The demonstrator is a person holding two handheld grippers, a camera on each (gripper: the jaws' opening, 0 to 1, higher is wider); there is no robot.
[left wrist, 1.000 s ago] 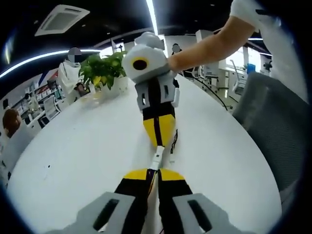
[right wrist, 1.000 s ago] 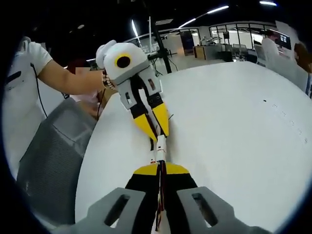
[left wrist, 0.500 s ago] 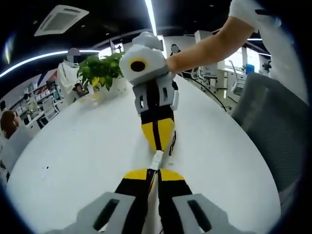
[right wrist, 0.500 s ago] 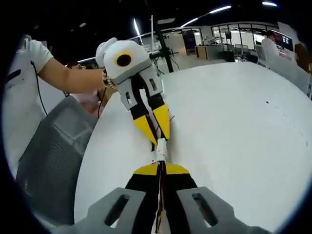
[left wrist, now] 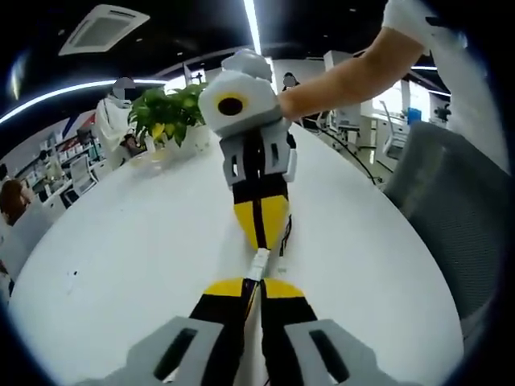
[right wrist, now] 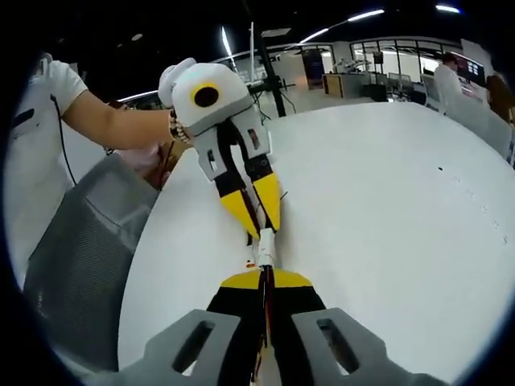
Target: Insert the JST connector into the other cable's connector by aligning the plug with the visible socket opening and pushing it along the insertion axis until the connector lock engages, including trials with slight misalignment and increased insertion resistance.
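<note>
Both grippers face each other tip to tip above a white table (left wrist: 121,249). In the left gripper view, my left gripper (left wrist: 252,283) is shut on a white JST connector (left wrist: 258,264) that sticks out from its yellow tips. The right gripper (left wrist: 261,233) comes from above, shut, its tips touching the connector's far end; a dark cable (left wrist: 285,233) hangs beside it. In the right gripper view, my right gripper (right wrist: 265,275) is shut on the white connector (right wrist: 265,248), and the left gripper (right wrist: 256,225) meets it from above, shut. The joint between the two connector halves is too small to make out.
A potted green plant (left wrist: 170,117) stands at the table's far side. A grey chair (left wrist: 455,209) sits at the table's edge, also seen as the grey chair (right wrist: 76,257). A person's bare arm (left wrist: 346,76) holds the opposite gripper. People and desks stand in the background.
The two grippers stay tip to tip on the connectors. Both views have shifted only slightly; no clear move of the connector parts.
</note>
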